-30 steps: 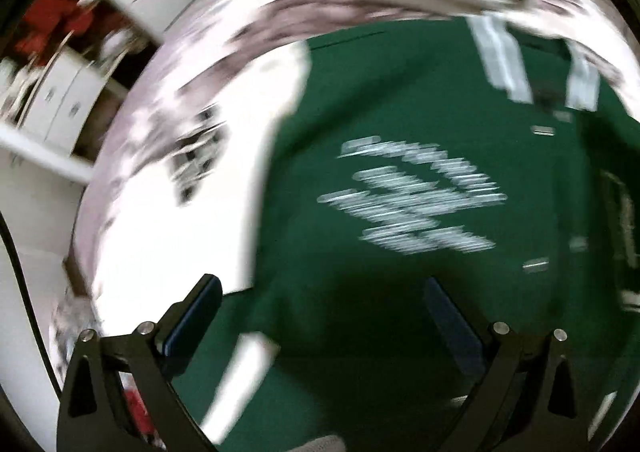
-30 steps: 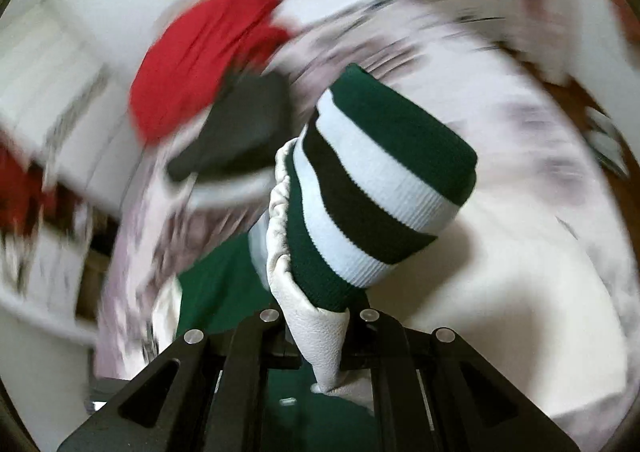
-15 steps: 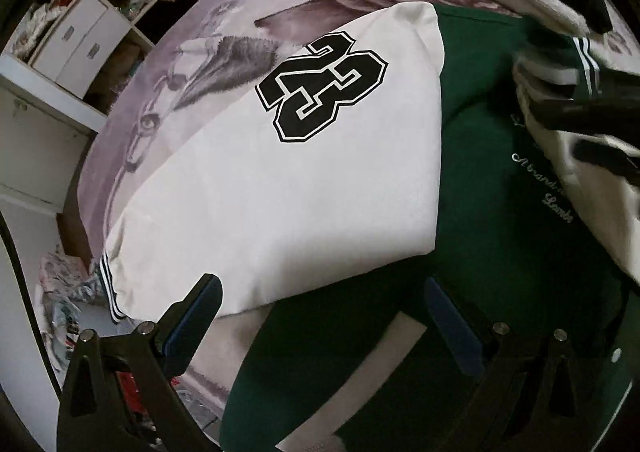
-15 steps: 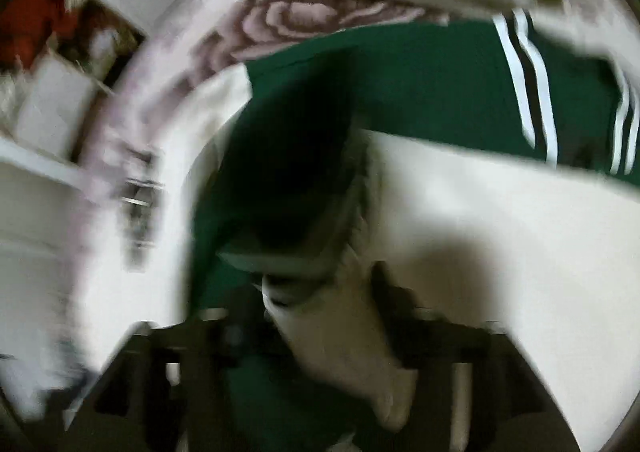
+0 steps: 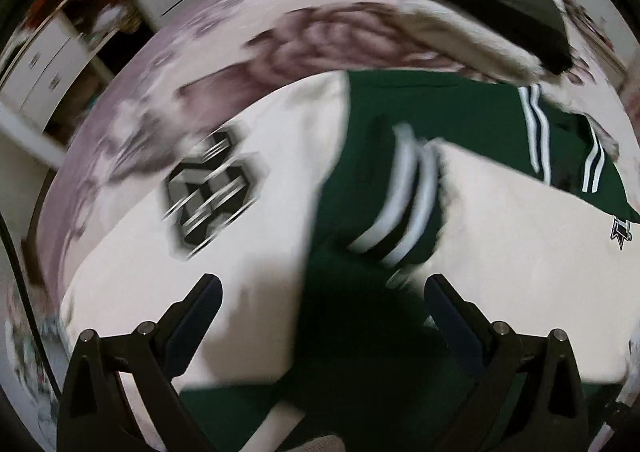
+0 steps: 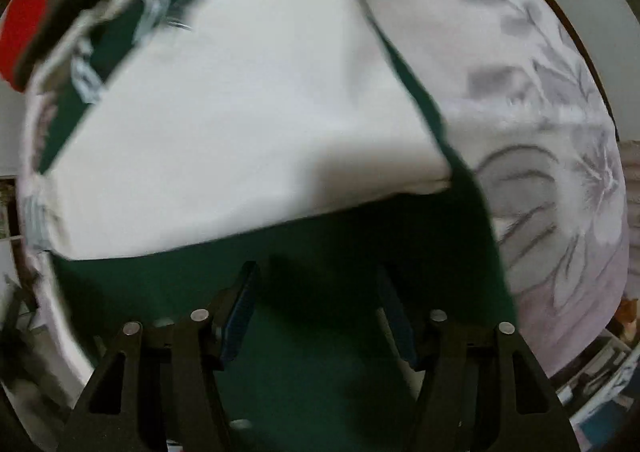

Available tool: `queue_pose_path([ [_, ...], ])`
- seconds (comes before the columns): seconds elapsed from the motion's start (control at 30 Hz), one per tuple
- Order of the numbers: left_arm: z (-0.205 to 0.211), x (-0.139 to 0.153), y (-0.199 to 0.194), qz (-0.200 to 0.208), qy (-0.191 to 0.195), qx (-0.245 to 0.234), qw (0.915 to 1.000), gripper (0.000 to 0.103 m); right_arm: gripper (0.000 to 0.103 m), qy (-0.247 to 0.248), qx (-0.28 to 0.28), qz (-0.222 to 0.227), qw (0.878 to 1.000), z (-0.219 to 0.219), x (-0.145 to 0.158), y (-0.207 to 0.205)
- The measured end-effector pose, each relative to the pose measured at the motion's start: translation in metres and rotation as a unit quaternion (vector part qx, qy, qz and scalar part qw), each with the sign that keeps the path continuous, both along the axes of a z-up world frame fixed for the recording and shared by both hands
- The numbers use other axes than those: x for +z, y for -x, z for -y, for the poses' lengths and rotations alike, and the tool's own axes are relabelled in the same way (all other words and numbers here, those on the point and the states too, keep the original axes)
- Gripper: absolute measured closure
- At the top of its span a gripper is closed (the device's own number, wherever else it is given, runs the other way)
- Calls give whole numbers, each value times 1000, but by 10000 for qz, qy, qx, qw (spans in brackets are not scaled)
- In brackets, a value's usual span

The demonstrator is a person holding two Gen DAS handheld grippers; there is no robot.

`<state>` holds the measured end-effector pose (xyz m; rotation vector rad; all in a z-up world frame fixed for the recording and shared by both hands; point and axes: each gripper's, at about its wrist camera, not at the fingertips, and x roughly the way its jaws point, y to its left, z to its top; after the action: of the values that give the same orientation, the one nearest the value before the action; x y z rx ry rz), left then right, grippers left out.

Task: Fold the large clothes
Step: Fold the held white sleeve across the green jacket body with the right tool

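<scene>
Sleeves of the green-bodied varsity jacket with cream sleeves [image 5: 360, 332] lie folded in across its body on the pale floral bedspread [image 5: 168, 99] — the numbered one [image 5: 224, 252] at left, the striped-cuffed one [image 5: 520, 252] at right. Judged from this, the sleeve step is done. The left gripper [image 5: 320, 316] hangs wide open and empty; the right gripper [image 6: 316, 312], jaws just narrowed slightly, stands half open with nothing between them. Next comes a grip on the hem — both corners together.

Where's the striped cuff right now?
In the left wrist view the striped cuff lies near the middle on the green jacket body, between the two white sleeves, just beyond the open left gripper.
</scene>
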<state>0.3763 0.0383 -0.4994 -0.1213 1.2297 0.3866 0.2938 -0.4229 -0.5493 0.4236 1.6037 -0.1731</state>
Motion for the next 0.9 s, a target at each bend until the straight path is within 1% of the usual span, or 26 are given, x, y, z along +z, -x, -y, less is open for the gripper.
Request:
queue_pose_path([
  [0.03, 6, -12, -15, -131, -234, -80, 9996, 0, 57, 22, -131, 137, 9998, 13, -2, 2],
  [0.07, 9, -20, -23, -273, -391, -87, 9988, 0, 65, 104, -374, 357, 9986, 27, -3, 2],
  [0.1, 8, -34, -32, -463, -450, -46, 9979, 0, 66, 84, -532, 435, 9976, 36, -5, 3],
  [0.13, 4, -46, -37, -595, -338, 80, 9976, 0, 67, 2, -720, 469, 9963, 45, -7, 5],
  [0.2, -2, -52, -40, -624, -160, 219, 9977, 0, 68, -104, -1001, 490, 9937, 56, -13, 17],
  [0.3, -5, -52, -39, -609, -177, 169, 9978, 0, 72, 72, -811, 548, 9952, 49, -12, 36],
  [0.33, -6, -51, -38, -598, -170, 165, 9979, 0, 72, 129, -691, 412, 9967, 47, -9, 44],
  [0.37, -8, -50, -37, -584, -164, 163, 9980, 0, 70, 176, -539, 244, 9981, 43, -5, 50],
  [0.43, -9, -46, -35, -560, -184, 151, 9981, 0, 70, 344, -269, 32, 9990, 33, 6, 62],
  [0.5, -10, -38, -30, -497, -111, 178, 9985, 0, 68, 211, -177, 141, 9995, 24, 28, 79],
  [0.53, -12, -31, -23, -423, -121, 201, 9988, 0, 65, 109, -187, 248, 9995, 21, 41, 87],
  [0.57, -14, -22, -15, -324, -111, 213, 9992, 0, 64, 72, -196, 325, 9993, 18, 48, 89],
  [0.63, -19, -9, 2, -214, -118, 271, 9993, 0, 64, -107, -160, 683, 9975, 11, 63, 95],
  [0.67, -23, -4, 11, -191, -140, 296, 9993, 0, 64, -163, -119, 824, 9964, 11, 64, 93],
  [0.73, -36, 5, 39, -184, -165, 397, 9989, 0, 64, -229, -40, 922, 9955, 11, 58, 84],
  [0.77, -42, 8, 50, -224, -187, 467, 9985, 0, 64, -237, 15, 861, 9960, 13, 48, 80],
  [0.8, -51, 9, 65, -298, -192, 576, 9977, 0, 64, -157, 194, 551, 9982, 7, 28, 72],
  [0.83, -65, 9, 84, -409, -132, 754, 9962, 0, 64, -87, 381, 126, 9992, 2, 5, 66],
  [0.87, -79, 8, 99, -514, -29, 976, 9939, 0, 64, -71, 415, -69, 9991, 2, -5, 65],
  [0.9, -92, 6, 111, -587, 97, 1188, 9911, 0, 64, -7, 405, -93, 9991, 2, -4, 66],
])
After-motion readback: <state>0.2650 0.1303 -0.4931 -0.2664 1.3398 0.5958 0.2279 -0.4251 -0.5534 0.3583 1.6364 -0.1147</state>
